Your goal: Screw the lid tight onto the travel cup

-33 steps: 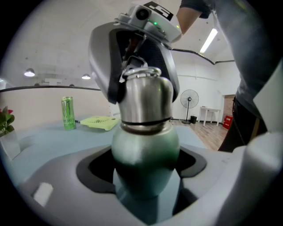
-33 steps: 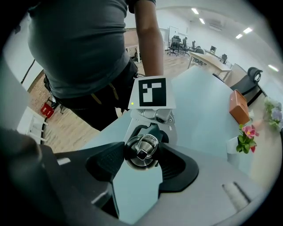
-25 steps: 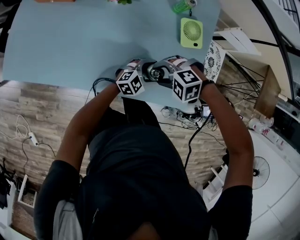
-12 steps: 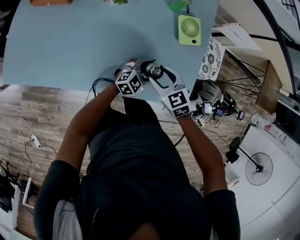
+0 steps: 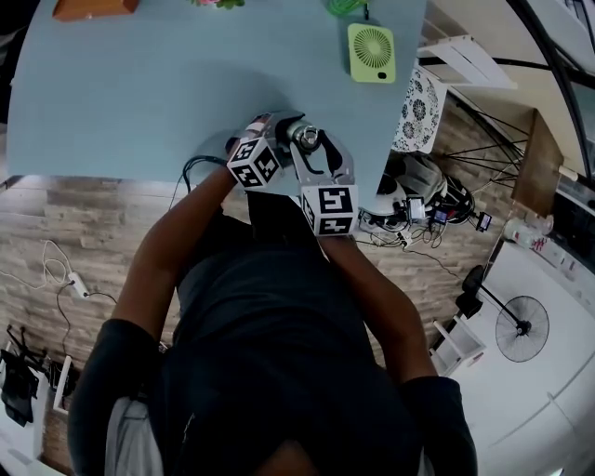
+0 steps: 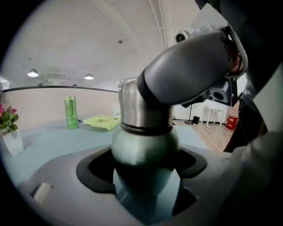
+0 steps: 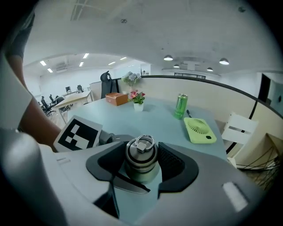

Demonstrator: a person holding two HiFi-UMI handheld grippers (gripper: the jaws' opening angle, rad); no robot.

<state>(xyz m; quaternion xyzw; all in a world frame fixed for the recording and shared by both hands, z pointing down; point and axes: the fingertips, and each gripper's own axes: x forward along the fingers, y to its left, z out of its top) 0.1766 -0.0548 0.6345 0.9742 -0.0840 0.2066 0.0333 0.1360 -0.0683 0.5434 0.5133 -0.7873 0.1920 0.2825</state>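
The travel cup (image 5: 305,138) stands near the table's front edge, with a green body (image 6: 143,150) and a steel lid (image 7: 140,152) topped by a ring. My left gripper (image 5: 284,135) comes in from the left, shut on the cup's body (image 6: 143,165). My right gripper (image 5: 311,151) reaches in from the near side, pointing downward. Its black pads (image 7: 170,161) sit against both sides of the lid, so it is shut on the lid (image 7: 141,167). One grey jaw of it crosses the lid in the left gripper view. The cup's base is hidden.
A green flat fan (image 5: 371,52) and a green can (image 7: 180,106) lie at the table's far right. A small flower vase (image 7: 138,99) and an orange box (image 5: 93,7) stand at the far edge. The light blue table's (image 5: 139,102) front edge runs just under my grippers. Cables lie on the floor below.
My right gripper has swung from the cup's right side round to its near side, rolling about a quarter turn on the lid. The left gripper and the cup have stayed put.
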